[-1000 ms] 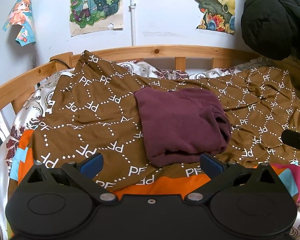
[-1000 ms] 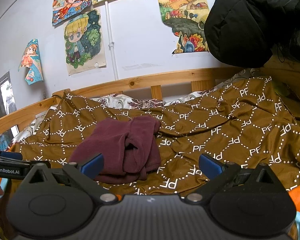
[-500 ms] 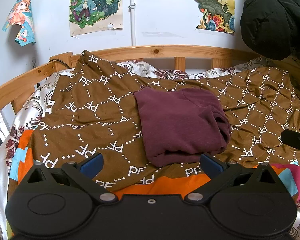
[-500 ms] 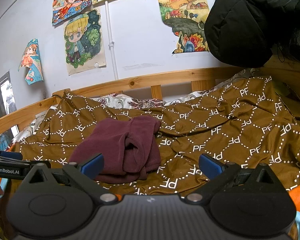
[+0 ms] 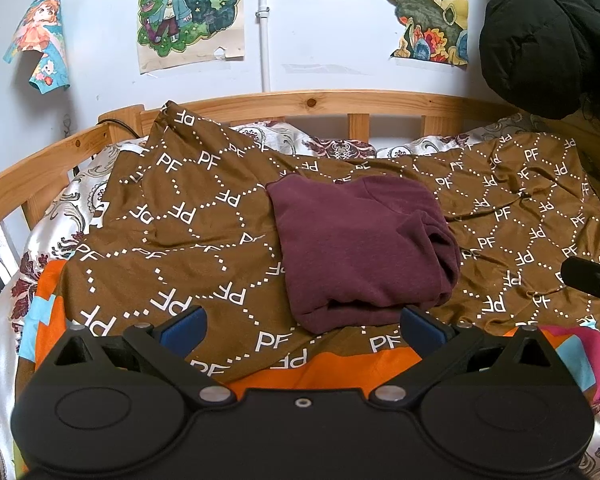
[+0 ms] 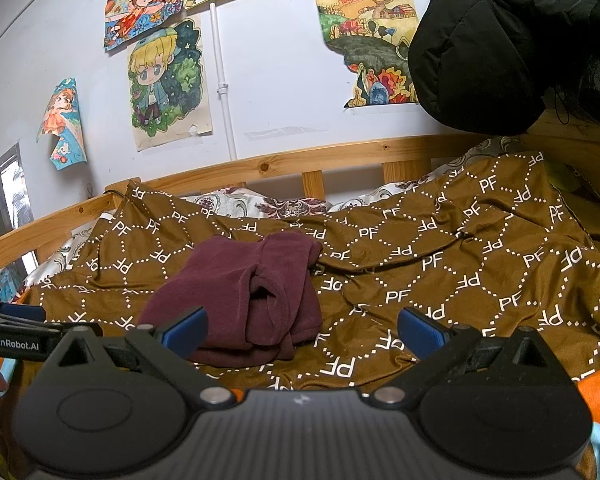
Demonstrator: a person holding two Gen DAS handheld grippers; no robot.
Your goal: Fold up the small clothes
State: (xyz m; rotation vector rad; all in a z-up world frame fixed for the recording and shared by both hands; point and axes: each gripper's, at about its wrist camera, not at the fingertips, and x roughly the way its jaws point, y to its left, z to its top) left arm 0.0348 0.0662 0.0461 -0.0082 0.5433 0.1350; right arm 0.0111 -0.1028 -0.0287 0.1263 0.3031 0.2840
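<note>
On the bed (image 5: 320, 100): brown blanket (image 5: 180, 240) spread wide, rumpled.
Garment: maroon top (image 5: 360, 248) lies mid-blanket as a loose bundle, right side rolled.
Left gripper (image 5: 300, 326): jaws open, empty, just short of the top's near edge.
Right gripper (image 6: 300, 326): jaws open, empty.
Risk: a pinch may catch blanket too, dragging the bundle apart.

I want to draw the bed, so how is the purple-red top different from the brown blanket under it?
The maroon top is plain, while the brown blanket has white PF letters and dotted diamonds. The top is folded into a small bundle; the blanket is spread wide and wrinkled. The top lies on the blanket. Both are soft cloth, and neither is held by the open left tongs or right tongs.
</note>
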